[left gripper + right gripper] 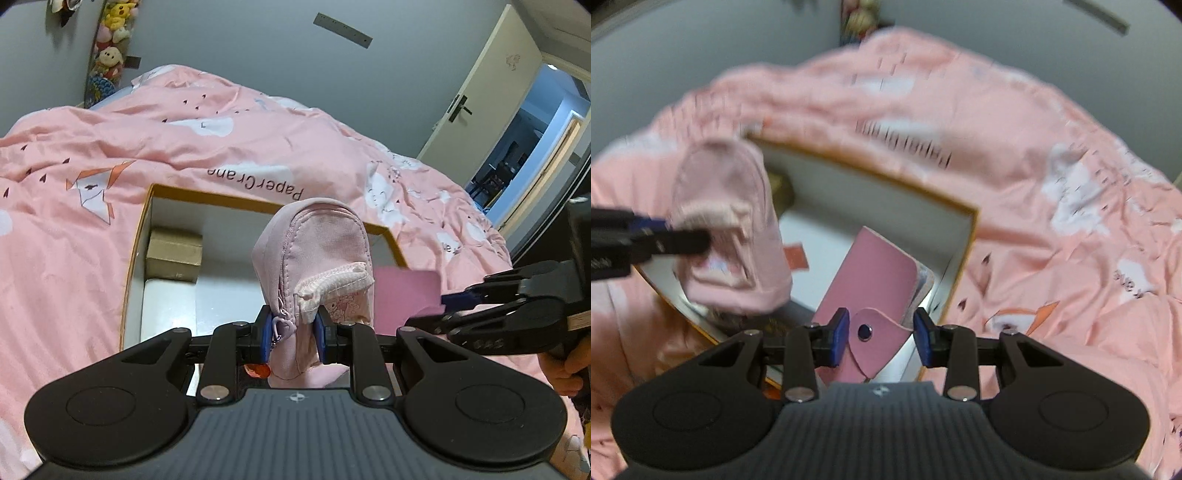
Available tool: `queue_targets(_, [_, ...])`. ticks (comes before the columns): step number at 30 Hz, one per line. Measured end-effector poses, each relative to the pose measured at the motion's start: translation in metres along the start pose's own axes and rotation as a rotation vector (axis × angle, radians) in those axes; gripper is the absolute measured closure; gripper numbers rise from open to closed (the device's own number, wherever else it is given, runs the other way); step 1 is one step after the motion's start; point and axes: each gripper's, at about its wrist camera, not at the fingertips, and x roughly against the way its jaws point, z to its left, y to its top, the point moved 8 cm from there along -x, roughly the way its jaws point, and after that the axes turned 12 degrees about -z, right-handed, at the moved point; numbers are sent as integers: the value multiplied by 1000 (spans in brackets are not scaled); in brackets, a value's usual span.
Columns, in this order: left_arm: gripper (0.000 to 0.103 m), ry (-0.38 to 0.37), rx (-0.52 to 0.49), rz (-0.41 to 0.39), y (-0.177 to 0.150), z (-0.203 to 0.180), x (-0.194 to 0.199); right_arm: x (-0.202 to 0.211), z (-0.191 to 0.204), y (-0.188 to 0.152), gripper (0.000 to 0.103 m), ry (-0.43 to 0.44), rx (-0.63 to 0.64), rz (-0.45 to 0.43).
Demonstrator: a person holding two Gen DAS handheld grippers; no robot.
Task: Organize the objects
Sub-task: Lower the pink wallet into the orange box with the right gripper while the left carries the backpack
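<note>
Left gripper pinches a pink mini backpack over the box; right gripper, blurry view, straddles a pink card wallet, grip unclear.

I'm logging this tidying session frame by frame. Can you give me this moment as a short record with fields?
setting: bed with pink duvet, open box on it
left gripper: shut on pink pouch, held above the box
right gripper: jaws apart around the snap tab of the pink card holder; grip unclear
card holder position: over the box's right part; resting or held cannot be told
in box: small cardboard box in far left corner
image quality: right wrist view is motion-blurred
</note>
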Motion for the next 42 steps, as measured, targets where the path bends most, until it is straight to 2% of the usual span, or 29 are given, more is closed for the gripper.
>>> queue_targets(4, [78,-10,14,22,-5,7,-8,-24,10,-10,64,5,70,103])
queue_targets(10, [78,-14,37,36,-6,19,-15,-52,20,-24,64,62,72,231])
queue_targets(16, [78,-31,63,59,-8,25,-22,-71,16,-34,63,81,45,301])
queue_targets(21, [78,-36,59,77,-10,23,-29,-75,23,-41,63,65,172,337])
queue_targets(26, [77,-41,48,99,-14,19,-33,-77,24,-44,62,74,188,362])
queue_targets(31, [77,-47,33,123,-16,14,-37,-74,23,-44,58,76,152,363])
queue_targets(35, [77,-47,25,135,-17,9,-39,-63,20,-48,47,57,154,344])
queue_targets(37, [77,-50,21,143,-17,7,-40,-55,15,-49,47,49,135,325])
queue_targets(39, [77,-56,14,151,-17,3,-41,-44,9,-46,47,48,102,286])
queue_targets(42, [77,-66,2,162,-17,-3,-43,-19,-7,-35,47,4,36,168])
